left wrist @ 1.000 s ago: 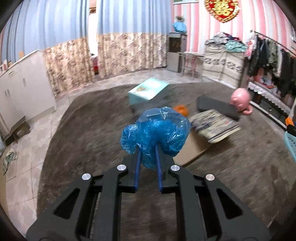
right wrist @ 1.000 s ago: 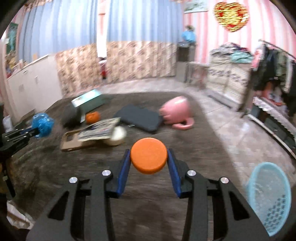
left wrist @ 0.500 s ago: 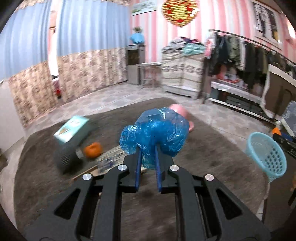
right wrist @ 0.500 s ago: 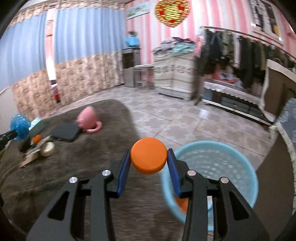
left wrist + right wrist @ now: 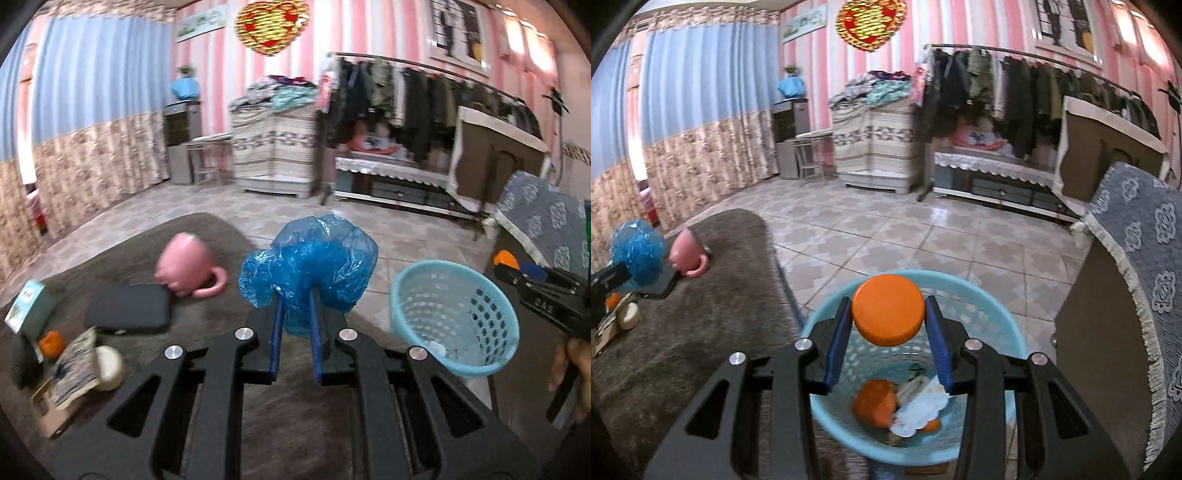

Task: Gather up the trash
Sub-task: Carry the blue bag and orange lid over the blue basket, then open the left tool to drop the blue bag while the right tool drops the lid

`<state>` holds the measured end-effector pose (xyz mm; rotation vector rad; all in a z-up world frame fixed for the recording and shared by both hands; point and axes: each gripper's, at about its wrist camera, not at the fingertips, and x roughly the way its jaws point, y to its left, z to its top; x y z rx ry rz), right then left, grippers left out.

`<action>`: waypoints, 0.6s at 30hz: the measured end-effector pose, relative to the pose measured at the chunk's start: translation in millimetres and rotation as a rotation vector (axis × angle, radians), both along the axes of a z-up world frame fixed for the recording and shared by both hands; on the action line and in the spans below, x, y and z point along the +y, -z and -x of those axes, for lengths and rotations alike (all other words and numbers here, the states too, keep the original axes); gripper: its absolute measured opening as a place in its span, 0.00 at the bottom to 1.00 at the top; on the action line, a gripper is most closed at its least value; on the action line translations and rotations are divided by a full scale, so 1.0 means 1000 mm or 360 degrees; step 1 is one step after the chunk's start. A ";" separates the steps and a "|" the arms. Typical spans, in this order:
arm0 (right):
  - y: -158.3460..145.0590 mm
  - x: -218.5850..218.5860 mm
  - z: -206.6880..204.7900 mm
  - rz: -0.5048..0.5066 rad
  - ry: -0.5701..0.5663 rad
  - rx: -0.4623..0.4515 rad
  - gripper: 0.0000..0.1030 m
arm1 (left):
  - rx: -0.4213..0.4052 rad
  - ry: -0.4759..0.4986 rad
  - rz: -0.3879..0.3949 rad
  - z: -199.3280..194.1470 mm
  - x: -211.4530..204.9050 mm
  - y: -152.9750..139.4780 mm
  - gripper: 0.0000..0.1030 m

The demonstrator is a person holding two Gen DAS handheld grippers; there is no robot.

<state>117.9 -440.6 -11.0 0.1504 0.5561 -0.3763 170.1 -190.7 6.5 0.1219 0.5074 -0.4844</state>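
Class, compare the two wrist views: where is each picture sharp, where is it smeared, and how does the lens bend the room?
Left wrist view: claw and blue plastic bag sharp; pink mug smeared. Right wrist view: orange cap crisp, basket contents blurred. Both: fisheye bows the walls, dark corners.

Pink striped walls [image 5: 960,29], blue curtains [image 5: 701,74], tiled floor [image 5: 886,229], brown rug [image 5: 701,325], clothes rack [image 5: 1015,88].
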 end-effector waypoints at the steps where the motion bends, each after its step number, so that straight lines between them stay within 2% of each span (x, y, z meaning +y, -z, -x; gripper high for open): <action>1: 0.000 -0.007 0.002 -0.0009 0.0024 -0.0005 0.39 | 0.0006 0.0031 -0.0005 0.001 -0.012 0.003 0.11; 12: 0.015 -0.059 0.007 -0.0088 0.0225 0.0023 0.39 | 0.0072 0.0291 -0.0043 0.000 -0.107 0.022 0.11; 18: 0.023 -0.076 0.013 -0.0132 0.0286 0.0024 0.39 | 0.0077 0.0407 -0.0109 0.005 -0.154 0.040 0.11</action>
